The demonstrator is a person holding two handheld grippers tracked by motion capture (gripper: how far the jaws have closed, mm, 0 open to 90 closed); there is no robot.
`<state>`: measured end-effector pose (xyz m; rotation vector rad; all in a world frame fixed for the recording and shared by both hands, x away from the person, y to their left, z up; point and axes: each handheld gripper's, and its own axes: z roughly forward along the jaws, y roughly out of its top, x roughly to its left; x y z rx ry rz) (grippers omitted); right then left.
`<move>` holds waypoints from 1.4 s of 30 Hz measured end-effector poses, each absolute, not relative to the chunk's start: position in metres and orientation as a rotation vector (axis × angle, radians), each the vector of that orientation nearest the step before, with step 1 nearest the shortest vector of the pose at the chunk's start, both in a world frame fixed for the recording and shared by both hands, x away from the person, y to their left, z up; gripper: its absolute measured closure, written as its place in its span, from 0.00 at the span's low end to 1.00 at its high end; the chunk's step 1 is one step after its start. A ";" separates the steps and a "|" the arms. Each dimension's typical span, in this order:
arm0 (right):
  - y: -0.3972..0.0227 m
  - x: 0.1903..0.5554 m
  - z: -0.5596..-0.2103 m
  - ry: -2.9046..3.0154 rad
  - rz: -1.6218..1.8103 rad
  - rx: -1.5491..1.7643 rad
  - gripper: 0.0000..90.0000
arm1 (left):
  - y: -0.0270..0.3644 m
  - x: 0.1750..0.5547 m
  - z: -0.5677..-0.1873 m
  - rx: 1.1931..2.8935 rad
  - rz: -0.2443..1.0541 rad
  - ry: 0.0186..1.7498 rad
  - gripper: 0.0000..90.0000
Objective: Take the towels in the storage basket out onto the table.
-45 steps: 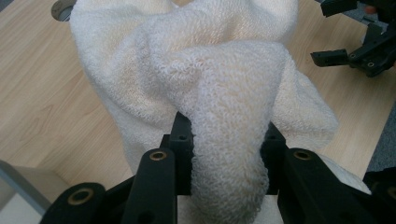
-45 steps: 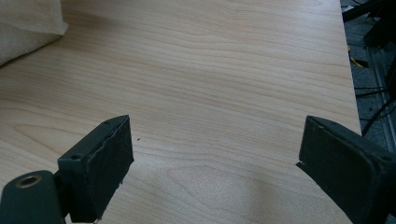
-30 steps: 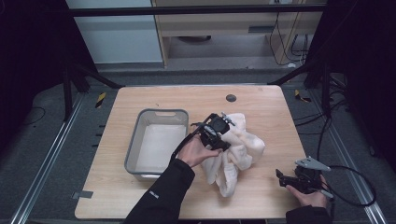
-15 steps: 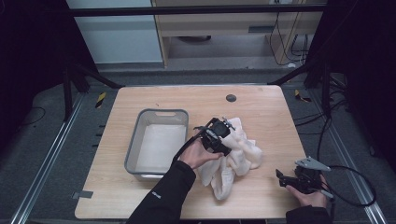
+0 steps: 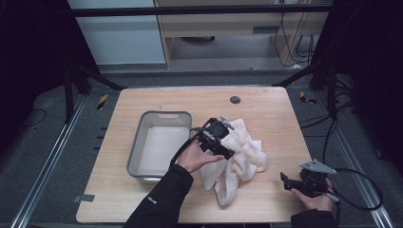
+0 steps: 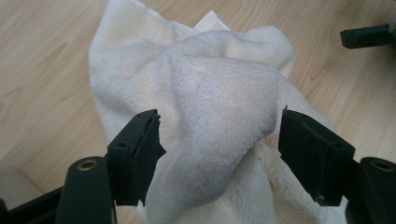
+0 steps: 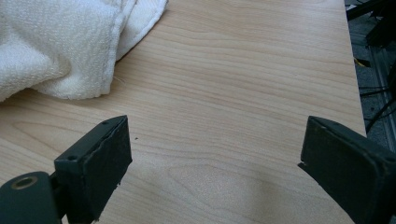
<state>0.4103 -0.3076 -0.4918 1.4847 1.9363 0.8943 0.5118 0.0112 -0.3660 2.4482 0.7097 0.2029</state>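
Both jaws of the left gripper [image 6: 219, 135] gape around a raised fold of white towel [image 5: 240, 156] crumpled mid wooden table [image 5: 266, 109], beside a grey tub [image 5: 159, 142]; right gripper [image 5: 297, 183], equally spread, holds nothing near the table's edge, towel well apart

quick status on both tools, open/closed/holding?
Left tool: jaws open, astride a raised fold of the white towel, not clamped.
Right tool: jaws wide open, holding nothing, over the table.

We see a wooden table [image 5: 142, 102]. Grey tray [image 5: 138, 142] sits left of centre. Crumpled white towel [image 5: 242, 152] lies just right of tray; dark round spot [image 5: 235, 99] beyond towel, near far edge.
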 end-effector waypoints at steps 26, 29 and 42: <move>-0.307 0.410 -0.492 1.943 0.904 1.488 0.10 | 0.098 0.484 -0.331 2.209 0.292 0.773 0.28; -0.307 0.411 -0.493 1.943 0.905 1.487 0.10 | 0.112 0.482 -0.333 2.188 0.314 0.793 0.27; -0.304 0.410 -0.493 1.941 0.910 1.486 0.10 | 0.182 0.470 -0.349 2.027 0.393 0.931 0.27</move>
